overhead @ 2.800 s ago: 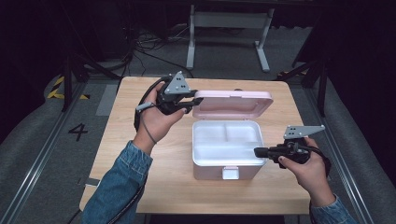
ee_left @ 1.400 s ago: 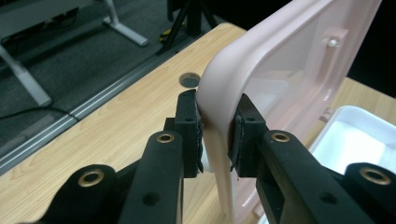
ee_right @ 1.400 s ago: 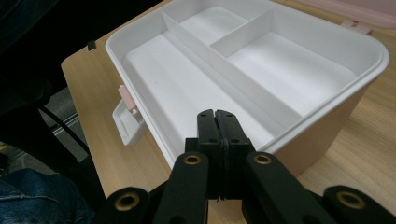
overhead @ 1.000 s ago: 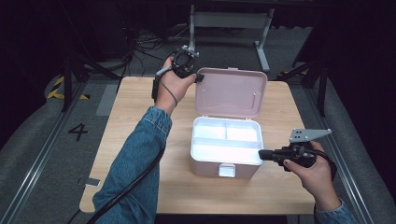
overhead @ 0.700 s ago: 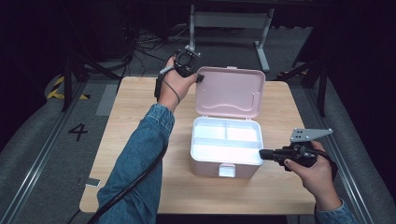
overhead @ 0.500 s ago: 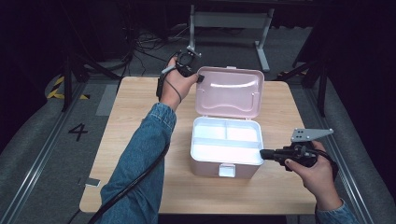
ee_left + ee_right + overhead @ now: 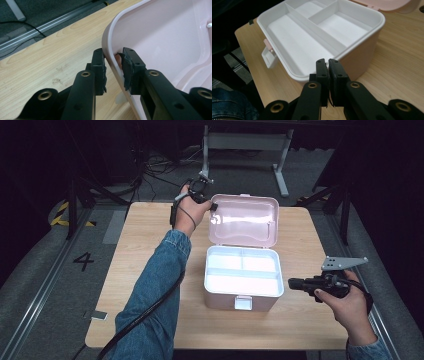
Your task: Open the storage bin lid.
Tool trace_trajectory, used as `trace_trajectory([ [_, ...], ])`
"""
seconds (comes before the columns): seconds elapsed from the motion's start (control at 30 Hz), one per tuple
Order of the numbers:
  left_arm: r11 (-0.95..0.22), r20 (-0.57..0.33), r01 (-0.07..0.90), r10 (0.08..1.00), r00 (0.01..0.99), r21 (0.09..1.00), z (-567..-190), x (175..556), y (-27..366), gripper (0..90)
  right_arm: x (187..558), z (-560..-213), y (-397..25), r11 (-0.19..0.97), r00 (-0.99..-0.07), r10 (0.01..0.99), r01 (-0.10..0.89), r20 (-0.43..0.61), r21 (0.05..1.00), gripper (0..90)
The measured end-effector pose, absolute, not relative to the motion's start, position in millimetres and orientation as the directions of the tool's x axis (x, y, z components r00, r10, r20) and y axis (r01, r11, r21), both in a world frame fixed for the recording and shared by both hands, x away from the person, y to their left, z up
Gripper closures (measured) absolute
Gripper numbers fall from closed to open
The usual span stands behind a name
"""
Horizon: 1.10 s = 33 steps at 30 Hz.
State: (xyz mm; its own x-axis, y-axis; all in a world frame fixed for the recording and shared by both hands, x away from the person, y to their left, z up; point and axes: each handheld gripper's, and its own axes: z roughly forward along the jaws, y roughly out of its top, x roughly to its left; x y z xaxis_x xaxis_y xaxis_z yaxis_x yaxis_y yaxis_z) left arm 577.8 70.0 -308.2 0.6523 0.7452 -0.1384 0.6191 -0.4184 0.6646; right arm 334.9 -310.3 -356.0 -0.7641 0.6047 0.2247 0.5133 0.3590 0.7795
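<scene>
A pink box (image 7: 216,301) with a white divided tray inside stands open mid-table. Its pink lid (image 7: 245,222) is raised and leans back on the far side. My left gripper (image 7: 213,210) is at the lid's far left corner; in the left gripper view the jaws (image 7: 113,67) are shut on the lid's rim (image 7: 110,32), one pad on each side. My right gripper (image 7: 291,283) is held just off the box's right wall, shut with nothing in it. In the right gripper view it (image 7: 327,65) points at the rim of the box (image 7: 362,60).
The wooden table (image 7: 145,235) has bare room left, right and in front of the box. A white latch (image 7: 242,302) hangs on the box's near wall. A metal stand (image 7: 245,142) and cables lie on the floor beyond the table.
The left gripper has swung the lid up and back from half-raised to leaning open, and has moved away from me. The right gripper has drifted slightly right and stayed shut.
</scene>
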Motion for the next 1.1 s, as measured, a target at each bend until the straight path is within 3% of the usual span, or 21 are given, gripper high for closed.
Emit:
trace_trajectory([
  [0.53,-0.417,-0.152,0.663,0.766,0.625,0.621,-322,585,73,71.5,336,-374,-335,0.400,-0.682,0.708,0.601,0.184,0.692,76.6],
  [1.1,-0.430,-0.178,0.691,0.761,0.623,0.581,-357,598,75,71.5,334,-376,-340,0.356,-0.675,0.703,0.608,0.225,0.710,77.4],
])
